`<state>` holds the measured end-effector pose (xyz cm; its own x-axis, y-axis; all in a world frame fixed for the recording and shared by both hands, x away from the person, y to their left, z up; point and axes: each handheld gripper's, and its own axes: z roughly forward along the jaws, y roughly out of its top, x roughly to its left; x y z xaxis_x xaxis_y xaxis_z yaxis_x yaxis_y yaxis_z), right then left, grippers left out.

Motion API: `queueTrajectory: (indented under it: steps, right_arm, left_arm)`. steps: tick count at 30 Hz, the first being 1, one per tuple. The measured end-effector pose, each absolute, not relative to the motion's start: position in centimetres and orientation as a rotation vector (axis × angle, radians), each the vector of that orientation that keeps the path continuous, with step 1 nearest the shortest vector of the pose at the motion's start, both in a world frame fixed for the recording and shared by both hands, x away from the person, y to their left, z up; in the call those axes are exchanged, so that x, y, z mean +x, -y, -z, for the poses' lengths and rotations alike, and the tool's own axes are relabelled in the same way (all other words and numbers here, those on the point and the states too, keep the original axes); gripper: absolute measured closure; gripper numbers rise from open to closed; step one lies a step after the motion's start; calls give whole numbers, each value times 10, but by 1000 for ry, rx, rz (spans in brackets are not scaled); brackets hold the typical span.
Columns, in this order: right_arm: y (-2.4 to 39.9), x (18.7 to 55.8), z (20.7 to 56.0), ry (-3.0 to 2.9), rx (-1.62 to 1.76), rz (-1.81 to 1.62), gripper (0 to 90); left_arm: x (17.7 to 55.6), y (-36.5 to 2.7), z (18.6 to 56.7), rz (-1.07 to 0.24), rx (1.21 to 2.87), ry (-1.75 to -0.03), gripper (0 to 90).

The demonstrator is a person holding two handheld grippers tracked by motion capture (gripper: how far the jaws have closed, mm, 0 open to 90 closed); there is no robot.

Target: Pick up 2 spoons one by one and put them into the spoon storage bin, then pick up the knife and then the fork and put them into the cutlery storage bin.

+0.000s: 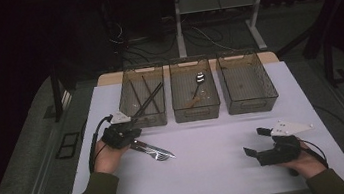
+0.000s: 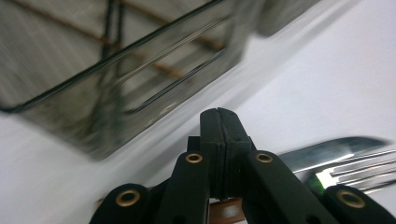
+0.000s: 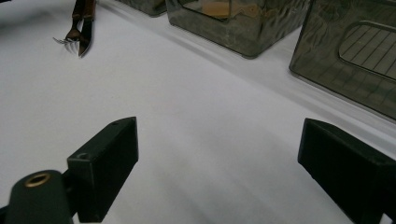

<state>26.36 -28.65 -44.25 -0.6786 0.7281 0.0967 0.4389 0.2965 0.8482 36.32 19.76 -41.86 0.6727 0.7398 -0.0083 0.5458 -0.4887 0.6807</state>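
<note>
A knife (image 1: 156,151) and a fork (image 1: 161,156) with brown handles lie side by side on the white table (image 1: 210,172), left of centre. My left gripper (image 1: 131,138) sits low over their handle ends. In the left gripper view its jaws (image 2: 220,122) stand shut, pad against pad, with a brown handle (image 2: 226,210) showing just beneath them and the knife blade (image 2: 327,150) and fork tines (image 2: 362,170) to the right. My right gripper (image 1: 256,142) rests on the table at the right, open with nothing between its jaws (image 3: 219,154). Fork and knife (image 3: 79,35) lie far off.
Three clear bins stand in a row at the back. The left bin (image 1: 139,71) holds long dark sticks (image 1: 149,99), the middle bin (image 1: 196,107) a spoon (image 1: 200,79), and the right bin (image 1: 251,102) looks bare. Cables and table legs lie beyond.
</note>
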Motion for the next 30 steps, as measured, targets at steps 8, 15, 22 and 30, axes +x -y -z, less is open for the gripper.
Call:
queueTrajectory:
  steps: [8, 15, 22, 30]
  right_arm:
    - [287, 264, 443, -2259, 1062, -1329, 121]
    - [287, 264, 443, -2258, 1060, -1333, 121]
    - [287, 265, 443, -2260, 1062, -1326, 121]
    - [288, 265, 443, -2261, 1065, -1324, 121]
  left_arm:
    - [375, -213, 429, -395, 2245, -1049, 895]
    - [377, -213, 433, -407, 2287, -1058, 896]
    - [375, -212, 436, -392, 2320, -1045, 896]
    - [369, -219, 435, -367, 2329, -1033, 896]
